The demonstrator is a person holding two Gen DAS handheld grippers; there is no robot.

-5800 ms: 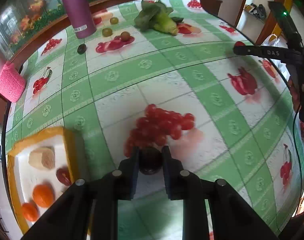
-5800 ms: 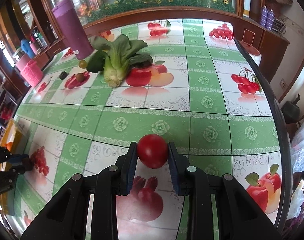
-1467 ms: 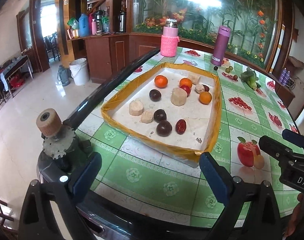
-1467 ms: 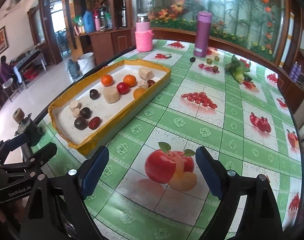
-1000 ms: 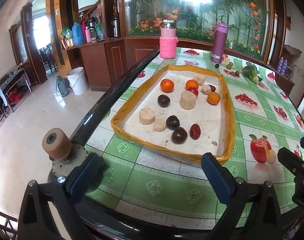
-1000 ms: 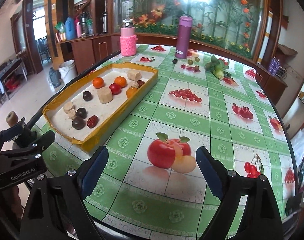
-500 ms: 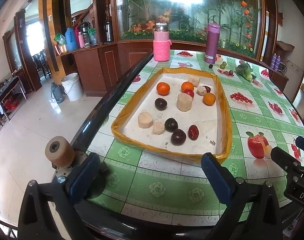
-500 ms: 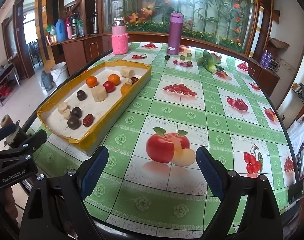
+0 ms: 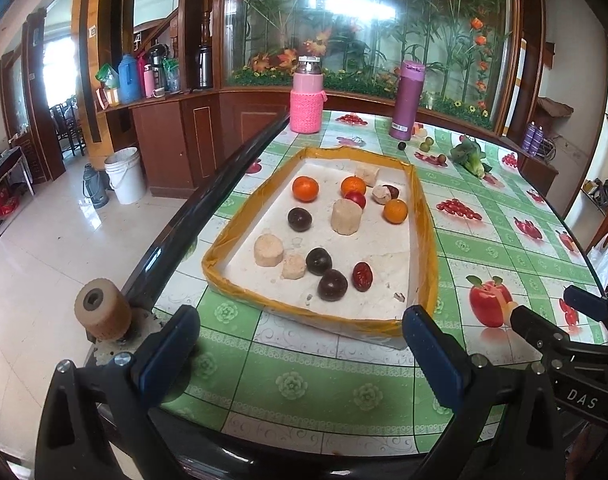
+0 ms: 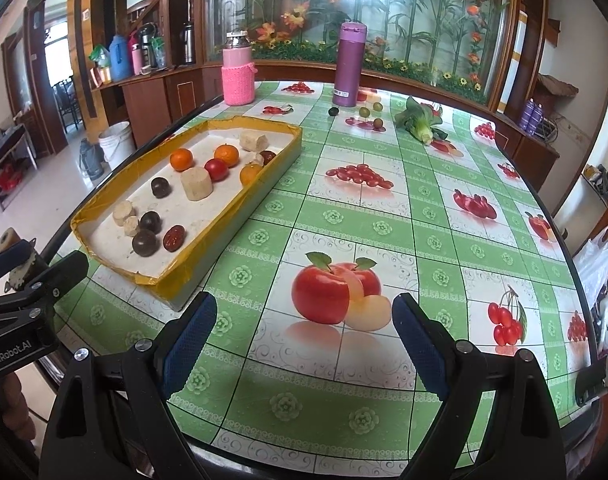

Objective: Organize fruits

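Observation:
A yellow-rimmed white tray point(image 9: 425, 240) point(image 10: 208, 236) lies on the table's left side. It holds oranges point(image 9: 305, 188), a red tomato point(image 10: 216, 169), dark plums point(image 9: 332, 285), a red date point(image 9: 362, 276) and beige chunks point(image 9: 345, 216). Small green and dark fruits point(image 10: 364, 112) lie far back by the purple bottle point(image 10: 349, 65). My left gripper point(image 9: 300, 340) is open and empty, held back over the table's near edge. My right gripper point(image 10: 304, 330) is open and empty, over the printed apple.
A pink-sleeved flask point(image 9: 305, 98) and a bok choy point(image 10: 419, 122) stand at the far end. The table's black rim point(image 9: 192, 220) runs along the left, with floor and a white bucket point(image 9: 126, 174) beyond. A grinder knob point(image 9: 100, 312) sits at the near-left corner.
Both grippers held a fruit 5.8 s ago; now both are open and empty. Over the last second both views have pulled back and steadied slightly; the tray's contents are unchanged.

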